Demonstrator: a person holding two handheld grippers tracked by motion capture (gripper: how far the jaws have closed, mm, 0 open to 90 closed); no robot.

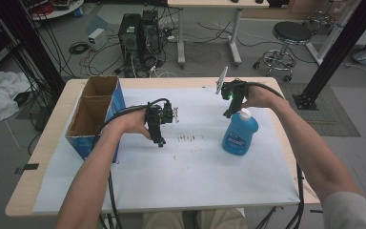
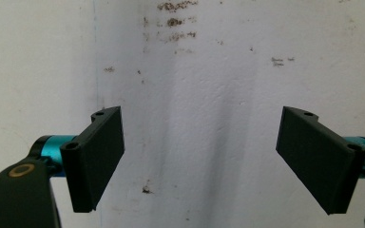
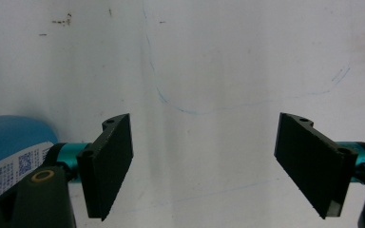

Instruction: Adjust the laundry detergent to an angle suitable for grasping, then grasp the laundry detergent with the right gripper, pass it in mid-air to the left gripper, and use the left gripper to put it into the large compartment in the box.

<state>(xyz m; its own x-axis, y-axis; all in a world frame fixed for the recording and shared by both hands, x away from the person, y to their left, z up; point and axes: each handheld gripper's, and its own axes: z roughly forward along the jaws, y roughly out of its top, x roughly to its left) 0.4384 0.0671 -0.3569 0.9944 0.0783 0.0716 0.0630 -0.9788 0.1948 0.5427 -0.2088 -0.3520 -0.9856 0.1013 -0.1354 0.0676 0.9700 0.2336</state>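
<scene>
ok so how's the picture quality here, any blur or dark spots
High view: evenly lit, a bit soft, the bottle label unreadable. Left gripper view: the white sheet shows soft vertical shadow bands, the left tool sharp. Right gripper view: bright, washed-out sheet, the bottle slightly blurred at the left edge.

Grey floor (image 1: 209,67), tangled cables; computer towers (image 1: 139,33), round stool (image 1: 291,34), white desk (image 1: 209,5) behind.

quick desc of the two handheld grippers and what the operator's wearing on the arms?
Both the left gripper and right gripper are black, each trailing a black cable. Their fingers are flat black rectangular plates on teal cylindrical mounts, with a brass-coloured ring on the housing. Forearms are bare; a grey sleeve covers the right upper arm.
</scene>
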